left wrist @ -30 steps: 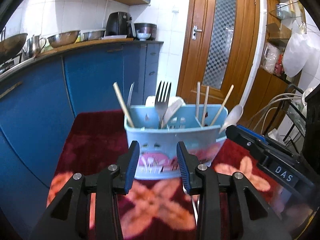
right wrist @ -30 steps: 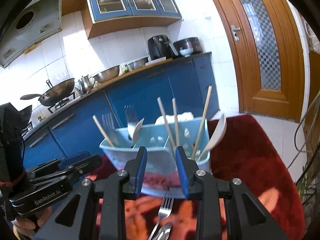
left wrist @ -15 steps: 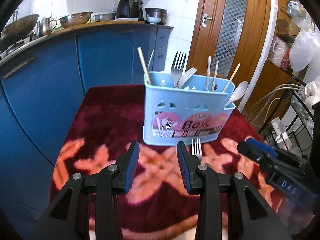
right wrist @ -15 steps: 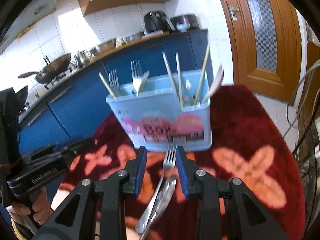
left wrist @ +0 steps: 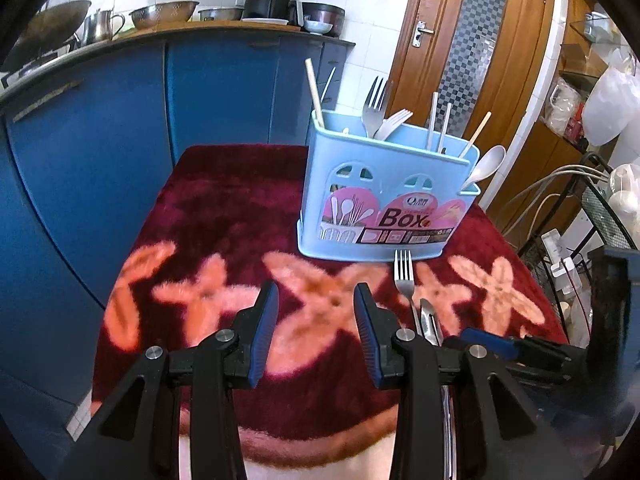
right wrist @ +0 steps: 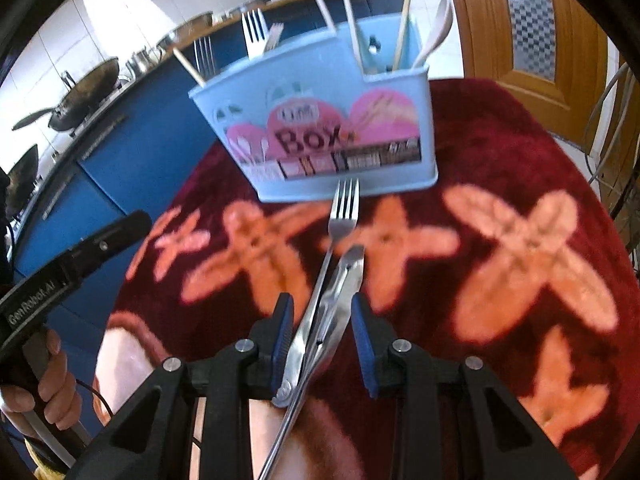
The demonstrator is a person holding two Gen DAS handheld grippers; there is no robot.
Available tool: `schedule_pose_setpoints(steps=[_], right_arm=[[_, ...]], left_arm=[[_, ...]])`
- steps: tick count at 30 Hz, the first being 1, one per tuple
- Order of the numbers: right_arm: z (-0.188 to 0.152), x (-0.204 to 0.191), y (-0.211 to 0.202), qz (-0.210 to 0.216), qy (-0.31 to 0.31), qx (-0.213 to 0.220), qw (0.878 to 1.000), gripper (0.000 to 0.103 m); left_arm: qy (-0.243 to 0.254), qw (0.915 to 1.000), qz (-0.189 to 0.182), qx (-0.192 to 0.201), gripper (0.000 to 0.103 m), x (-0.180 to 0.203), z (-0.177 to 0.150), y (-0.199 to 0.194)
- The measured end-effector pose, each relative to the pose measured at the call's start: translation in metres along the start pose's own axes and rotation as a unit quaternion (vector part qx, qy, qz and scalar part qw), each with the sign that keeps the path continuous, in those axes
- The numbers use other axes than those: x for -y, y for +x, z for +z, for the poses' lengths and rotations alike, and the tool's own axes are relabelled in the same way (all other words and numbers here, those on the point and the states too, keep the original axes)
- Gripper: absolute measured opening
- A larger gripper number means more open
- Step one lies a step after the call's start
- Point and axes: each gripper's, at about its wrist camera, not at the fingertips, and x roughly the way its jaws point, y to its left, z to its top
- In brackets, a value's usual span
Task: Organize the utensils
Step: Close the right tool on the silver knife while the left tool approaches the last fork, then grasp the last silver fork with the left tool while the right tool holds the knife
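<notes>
A light blue utensil box marked "Box" stands on the red flowered cloth; it also shows in the right wrist view. It holds forks, chopsticks and a white spoon. A steel fork and a steel peeler-like tool lie on the cloth in front of the box. My right gripper is open, low over them, its fingers on either side of both handles. My left gripper is open and empty, to the left of the fork.
Blue kitchen cabinets with pans and bowls on the counter stand behind and to the left. A wooden door is at the back right. A wire rack with cables is at the right. The cloth's front edge is near me.
Both grippers have pulled back from the box and tilted down toward the cloth. The right gripper now straddles the fork and the steel tool lying in front of the box.
</notes>
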Motion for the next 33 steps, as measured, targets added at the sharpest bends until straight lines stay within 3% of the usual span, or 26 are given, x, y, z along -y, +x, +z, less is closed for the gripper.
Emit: schedule_pose_setpoints(steps=[11,16,22,33], right_arm=[[-0.002,-0.003,0.023,-0.012,-0.001,-0.060,0.998,0.033],[0.000,0.004,0.025,-0.002,0.013,-0.069,0.998,0.026],[0.000,0.018,0.019,0.022,0.044,-0.063,0.997,0.021],[0.006,0.048,-0.001,-0.002,0.067,-0.025,0.997,0.021]], left_arm=[[-0.016,0.9998,-0.008,-0.013,0.039,-0.012,-0.008,0.011],[-0.019,0.9997,-0.010,-0.014,0.040,-0.013,-0.010,0.012],[-0.018,0.9997,-0.009,-0.015,0.040,-0.013,-0.010,0.012],[0.007,0.9989,-0.023,-0.040,0.040,0.015,-0.009,0.024]])
